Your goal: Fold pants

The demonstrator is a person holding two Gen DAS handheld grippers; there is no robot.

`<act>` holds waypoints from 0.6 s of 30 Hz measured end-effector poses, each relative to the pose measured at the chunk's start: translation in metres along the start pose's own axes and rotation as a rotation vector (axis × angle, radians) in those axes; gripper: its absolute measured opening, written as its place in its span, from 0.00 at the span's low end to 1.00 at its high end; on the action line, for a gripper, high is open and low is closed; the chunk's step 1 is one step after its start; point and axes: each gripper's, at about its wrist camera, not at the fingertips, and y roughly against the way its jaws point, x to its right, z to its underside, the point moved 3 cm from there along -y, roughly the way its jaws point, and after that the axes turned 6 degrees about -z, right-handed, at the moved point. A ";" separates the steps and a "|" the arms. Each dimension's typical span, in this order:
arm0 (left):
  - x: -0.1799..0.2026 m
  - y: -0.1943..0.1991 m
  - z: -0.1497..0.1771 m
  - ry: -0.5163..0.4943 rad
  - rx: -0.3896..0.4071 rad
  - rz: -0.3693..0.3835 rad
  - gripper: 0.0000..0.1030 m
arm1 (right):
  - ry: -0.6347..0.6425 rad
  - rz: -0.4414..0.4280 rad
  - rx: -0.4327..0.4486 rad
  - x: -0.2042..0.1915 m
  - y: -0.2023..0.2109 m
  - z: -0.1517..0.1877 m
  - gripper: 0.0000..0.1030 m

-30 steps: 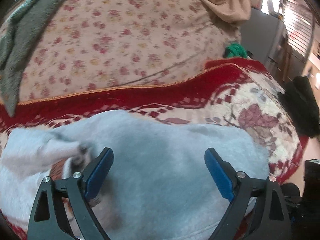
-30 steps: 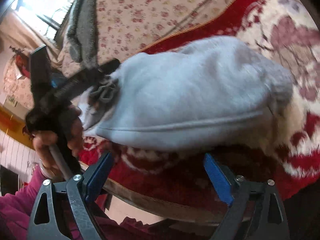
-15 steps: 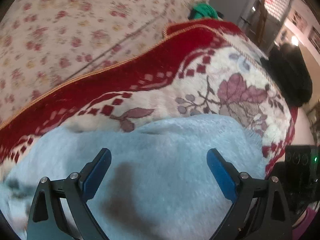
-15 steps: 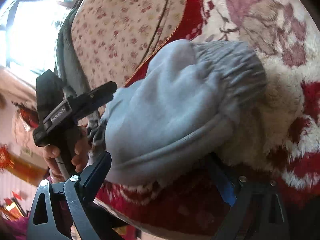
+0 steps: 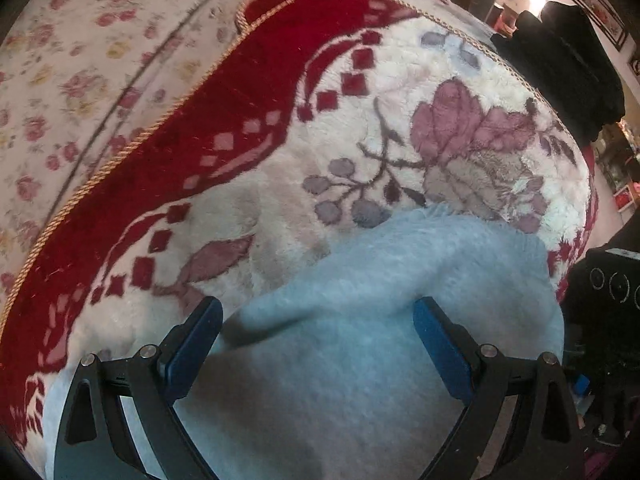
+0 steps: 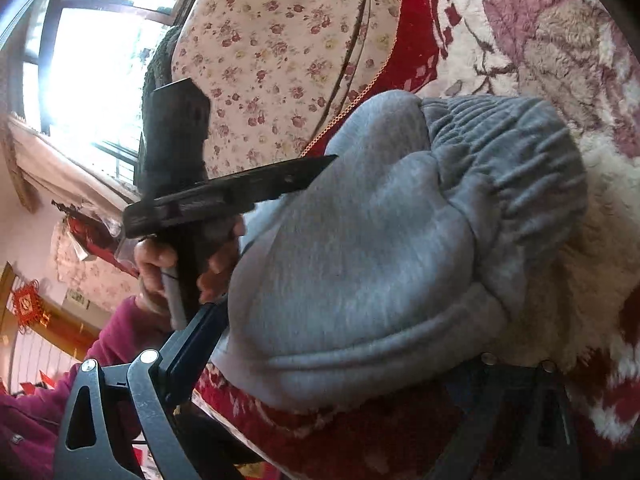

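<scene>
Holding the left gripper [image 5: 316,352] spread above the grey pants [image 5: 360,340] bundled on the red floral blanket [image 5: 360,120], a person brings the right gripper [image 6: 340,364], jaws wide around the near folded edge, which should close squarely on both layers before lifting.

This is a home, most likely a bedroom or living room. Ahead of the tongs lies a plush red and cream blanket [image 5: 400,128] with flowers, on a floral bedsheet [image 5: 80,64]. Left of the right tongs are a bright window [image 6: 92,52] and a red knot ornament [image 6: 26,304] on the wall.
</scene>
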 end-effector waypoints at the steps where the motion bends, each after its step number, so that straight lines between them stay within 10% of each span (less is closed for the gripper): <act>1: 0.001 -0.004 -0.003 -0.005 -0.016 0.019 0.93 | 0.002 0.000 0.002 0.000 -0.001 0.000 0.96; 6: 0.005 -0.018 -0.006 -0.029 -0.074 0.062 0.93 | 0.062 0.020 -0.027 -0.005 -0.010 0.000 0.79; 14: -0.006 -0.013 -0.002 0.027 -0.028 0.079 0.40 | 0.053 -0.039 -0.014 -0.009 -0.016 -0.014 0.43; 18: -0.014 -0.001 0.000 0.074 0.005 0.088 0.31 | 0.100 -0.047 0.002 -0.024 -0.015 -0.021 0.36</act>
